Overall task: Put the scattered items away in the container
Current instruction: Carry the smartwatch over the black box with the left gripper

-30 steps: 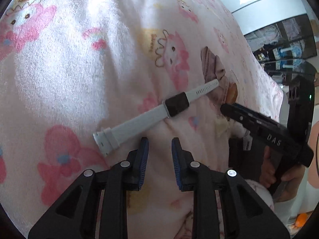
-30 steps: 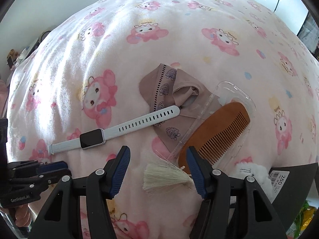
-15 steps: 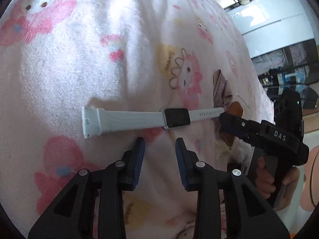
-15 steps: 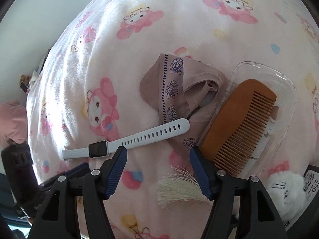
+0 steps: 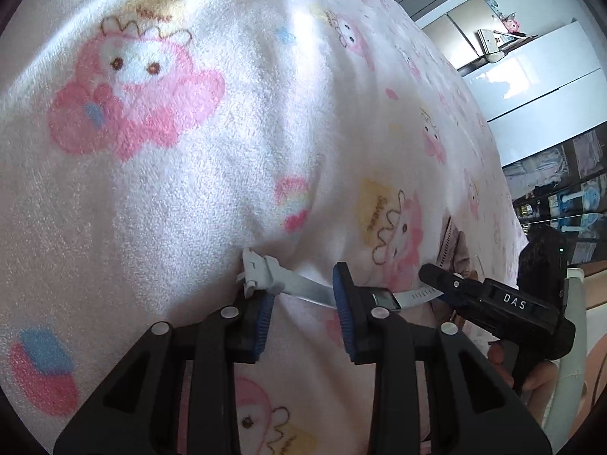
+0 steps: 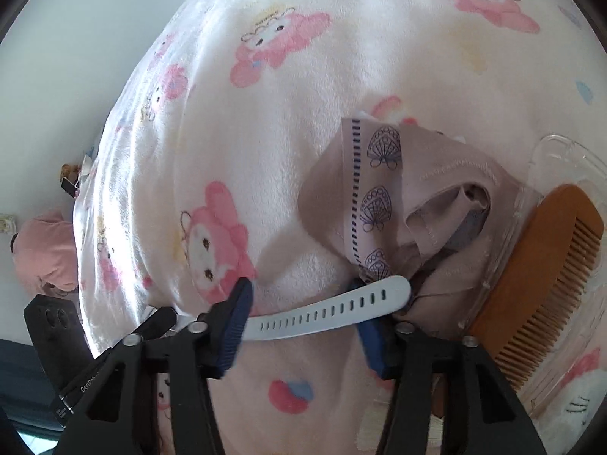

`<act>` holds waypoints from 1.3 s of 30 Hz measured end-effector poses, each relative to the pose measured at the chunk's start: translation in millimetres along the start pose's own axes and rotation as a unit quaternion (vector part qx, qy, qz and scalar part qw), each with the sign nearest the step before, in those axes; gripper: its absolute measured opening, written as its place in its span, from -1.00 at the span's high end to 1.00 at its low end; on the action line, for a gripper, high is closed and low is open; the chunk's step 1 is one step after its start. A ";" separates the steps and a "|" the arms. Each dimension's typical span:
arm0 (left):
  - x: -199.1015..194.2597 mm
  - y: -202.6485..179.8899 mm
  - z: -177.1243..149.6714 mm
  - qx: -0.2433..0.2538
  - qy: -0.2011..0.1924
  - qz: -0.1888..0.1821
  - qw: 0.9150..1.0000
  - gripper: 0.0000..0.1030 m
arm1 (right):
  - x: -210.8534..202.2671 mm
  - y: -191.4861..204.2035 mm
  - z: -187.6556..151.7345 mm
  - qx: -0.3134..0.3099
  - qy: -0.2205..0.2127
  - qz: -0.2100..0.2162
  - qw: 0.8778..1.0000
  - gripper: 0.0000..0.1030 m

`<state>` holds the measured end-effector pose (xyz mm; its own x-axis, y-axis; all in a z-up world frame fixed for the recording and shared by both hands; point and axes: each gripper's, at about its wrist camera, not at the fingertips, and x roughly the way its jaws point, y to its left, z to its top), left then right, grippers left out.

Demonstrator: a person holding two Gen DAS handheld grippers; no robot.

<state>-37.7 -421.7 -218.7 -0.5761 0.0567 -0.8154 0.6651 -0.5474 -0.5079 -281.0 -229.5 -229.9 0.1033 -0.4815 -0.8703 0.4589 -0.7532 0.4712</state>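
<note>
Because the watch [image 5: 303, 290] lies stretched out flat on the blanket [image 6: 341, 57], near its front edge, its long axis runs crosswise to both pairs of tongs, from one finger toward the other instead of pointing away between them. The left gripper [image 5: 303, 292] stands over the buckle end with its jaws apart, the strap crossing the gap at the tips. The right gripper [image 6: 301, 291] straddles the holed end, its jaws closing but not yet pressing on the strap (both tools are equally near, one at each end). I judge that a squeeze along the strap would buckle it, so a turn of one wrist seems called for before lifting. A clear plastic tray [image 6: 561, 144] sits toward the blanket's right edge, just beyond the strap's holed tip. It holds a wooden comb [image 6: 542, 265], and a beige cloth [image 6: 436, 189] lies partly over its near rim, touching the strap's end.
</note>
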 end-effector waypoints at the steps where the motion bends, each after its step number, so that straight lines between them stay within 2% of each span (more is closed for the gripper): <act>1: 1.1 -6.8 0.0 0.024 -0.011 0.036 0.999 0.92 | -1.4 0.1 -1.4 -0.004 -0.003 -0.001 1.000 0.77; 2: 3.5 -13.7 -0.5 0.044 -0.013 0.057 0.997 0.95 | -3.7 0.9 -4.2 -0.008 -0.005 0.013 1.000 0.83; 3: 2.2 -20.5 -1.4 0.057 -0.012 0.062 0.996 0.95 | -7.8 2.2 -7.9 -0.009 -0.009 0.028 1.000 0.92; 5: -10.9 -37.3 -4.9 0.084 -0.021 0.041 0.995 0.95 | -22.7 10.0 -16.0 -0.025 -0.028 0.010 0.999 0.94; 7: -28.3 -55.6 -10.5 0.115 -0.037 0.036 0.992 0.95 | -42.2 18.1 -23.6 -0.034 -0.049 0.013 0.998 0.96; 13: -68.4 -112.9 -29.3 0.189 -0.036 -0.034 0.981 0.95 | -120.5 26.9 -66.6 -0.038 -0.128 0.010 0.991 0.96; 16: -79.1 -154.7 -43.0 0.234 -0.019 -0.072 0.969 0.95 | -161.9 17.2 -93.7 -0.024 -0.165 -0.005 0.986 0.96; 21: -104.2 -232.1 -82.2 0.313 -0.005 -0.131 0.941 0.95 | -215.3 -14.2 -138.8 0.016 -0.217 -0.025 0.976 0.96; 25: -119.3 -295.6 -127.0 0.373 0.013 -0.172 0.912 0.95 | -255.5 -39.4 -171.2 0.046 -0.268 -0.028 0.962 0.96; 27: -120.5 -322.0 -153.5 0.405 0.031 -0.192 0.893 0.95 | -274.5 -55.0 -187.6 0.063 -0.292 -0.045 0.953 0.96; 28: -118.0 -334.7 -166.0 0.413 0.042 -0.198 0.888 0.95 | -282.8 -64.7 -195.6 0.074 -0.297 -0.054 0.950 0.96; 31: -101.4 -372.2 -202.1 0.439 0.074 -0.207 0.871 0.95 | -300.3 -97.4 -226.5 0.108 -0.300 -0.082 0.944 0.96; 36: -51.7 -422.7 -261.2 0.489 0.115 -0.193 0.843 0.95 | -315.2 -160.0 -267.0 0.174 -0.312 -0.113 0.927 0.95; 39: -14.0 -438.3 -280.8 0.486 0.153 -0.189 0.839 0.95 | -314.2 -189.4 -277.5 0.200 -0.299 -0.148 0.921 0.95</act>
<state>-187.8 51.9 -62.6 -0.4102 0.5095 -0.7564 -0.3257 -0.8565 -0.4003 -155.5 188.9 -85.4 -0.5334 -0.2996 -0.7910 0.0144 -0.9382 0.3457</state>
